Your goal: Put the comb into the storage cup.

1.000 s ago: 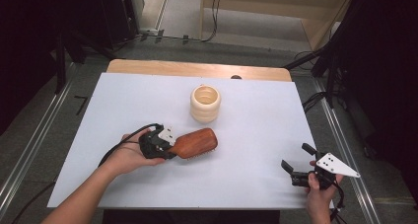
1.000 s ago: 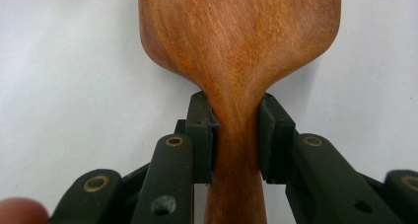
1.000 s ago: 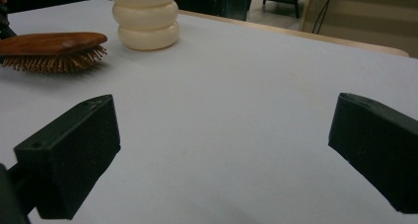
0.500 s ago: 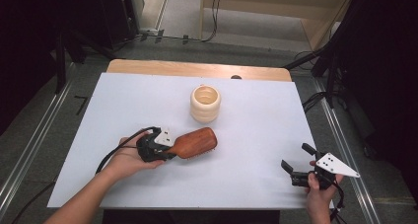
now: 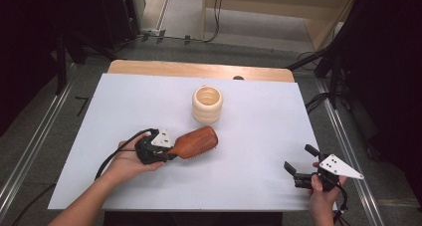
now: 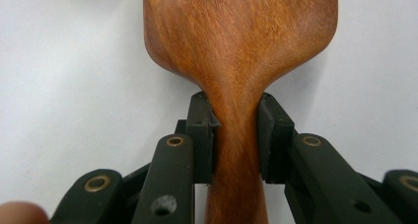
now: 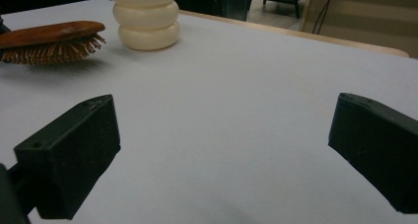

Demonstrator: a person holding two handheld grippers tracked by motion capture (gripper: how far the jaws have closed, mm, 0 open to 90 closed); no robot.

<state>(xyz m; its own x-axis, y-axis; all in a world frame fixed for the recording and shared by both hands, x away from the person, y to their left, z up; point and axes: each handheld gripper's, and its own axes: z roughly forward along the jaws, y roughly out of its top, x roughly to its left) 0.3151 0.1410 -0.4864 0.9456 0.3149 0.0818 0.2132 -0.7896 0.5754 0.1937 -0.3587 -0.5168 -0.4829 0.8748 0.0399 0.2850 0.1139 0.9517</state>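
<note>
- Left hand [image 5: 130, 161]: forearm enters from the bottom-left edge of the high view and angles toward the cup. The palm wraps the body of the left tongs [image 5: 166, 154], which lie about level and point toward the cup.
- Left tongs, state: clamped on the neck of the wooden hairbrush [image 5: 195, 143]. In the left gripper view both pads press the narrow neck [image 6: 235, 130], just below where it widens into the paddle head.
- Hairbrush position: in front of the cup, slightly to its left and near it but not touching. Smooth wooden back faces up; the right gripper view shows the bristles [image 7: 49, 52] facing down at the desk [image 5: 259, 116].
- Right hand [image 5: 322, 198]: at the near right corner of the desk, well apart from the cup, holding the right tongs [image 5: 299, 161].
- Right tongs, state: jaws spread wide, nothing between them.
- Markings: no readable writing on any item.
- Container: cream ribbed cup [image 5: 207, 104], upright, mouth open; contents cannot be determined.
</note>
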